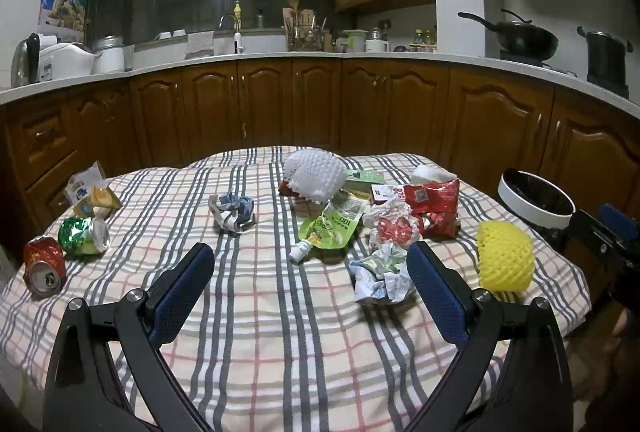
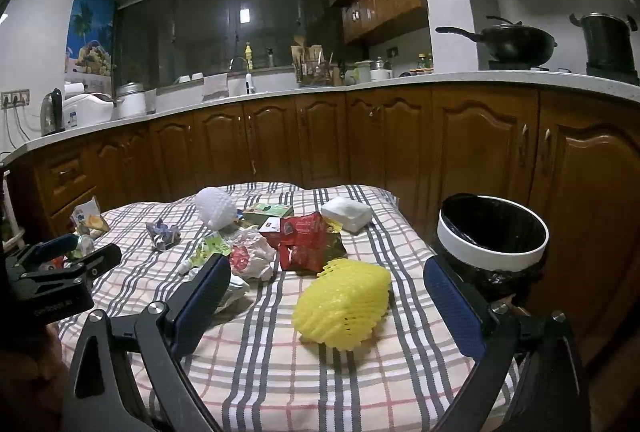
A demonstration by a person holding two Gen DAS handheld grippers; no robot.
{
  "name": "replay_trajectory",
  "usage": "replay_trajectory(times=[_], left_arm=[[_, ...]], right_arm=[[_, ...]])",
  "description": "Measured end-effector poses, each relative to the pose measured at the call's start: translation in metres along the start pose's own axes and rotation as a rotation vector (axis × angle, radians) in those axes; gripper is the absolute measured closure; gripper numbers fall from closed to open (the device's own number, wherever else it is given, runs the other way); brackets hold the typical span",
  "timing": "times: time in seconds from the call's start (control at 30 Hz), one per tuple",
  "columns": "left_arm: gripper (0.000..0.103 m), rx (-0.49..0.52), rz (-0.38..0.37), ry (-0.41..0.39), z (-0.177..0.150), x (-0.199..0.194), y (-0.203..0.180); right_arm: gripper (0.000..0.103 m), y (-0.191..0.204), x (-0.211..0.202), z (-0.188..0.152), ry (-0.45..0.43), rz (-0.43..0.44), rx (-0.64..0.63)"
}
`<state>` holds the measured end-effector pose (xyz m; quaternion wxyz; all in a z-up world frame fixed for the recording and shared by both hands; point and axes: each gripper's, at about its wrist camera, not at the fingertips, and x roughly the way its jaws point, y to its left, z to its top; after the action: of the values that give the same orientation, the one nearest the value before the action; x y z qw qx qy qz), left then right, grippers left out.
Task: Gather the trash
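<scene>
Collection has barely begun, judging by the load left. Left gripper (image 1: 310, 274) and right gripper (image 2: 326, 296) gape wide, empty. Trash, including the yellow foam net (image 2: 342, 306), litters mid-frame; the bin (image 2: 492, 232) sits right.

Right tool (image 1: 612, 228) cropped at 3 o'clock edge. Green carton (image 2: 267, 209) half hidden behind red snack bag (image 2: 308, 244). Pouch (image 1: 332, 226) print unreadable.

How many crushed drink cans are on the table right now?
2, both at the table's left edge: a red can nearest the corner, a green can beside it. More could hide under the central wrappers.
</scene>
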<state>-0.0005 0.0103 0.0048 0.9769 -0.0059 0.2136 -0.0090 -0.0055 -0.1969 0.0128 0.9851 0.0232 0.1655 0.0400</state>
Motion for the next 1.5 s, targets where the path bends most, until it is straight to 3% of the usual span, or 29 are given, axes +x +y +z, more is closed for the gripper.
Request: replay_trajectory(times=[1.0,1.5], left_arm=[[0.004,0.009,0.001,-0.001,-0.001,0.002,-0.007],[0.004,0.009,-0.015,0.037,-0.003,0.013,-0.01]], right_arm=[[0.005,-0.003,0.002,-0.002,0.022,0.013,0.021],[0.005,-0.012,0.01,-0.005,0.065,0.019,0.051]])
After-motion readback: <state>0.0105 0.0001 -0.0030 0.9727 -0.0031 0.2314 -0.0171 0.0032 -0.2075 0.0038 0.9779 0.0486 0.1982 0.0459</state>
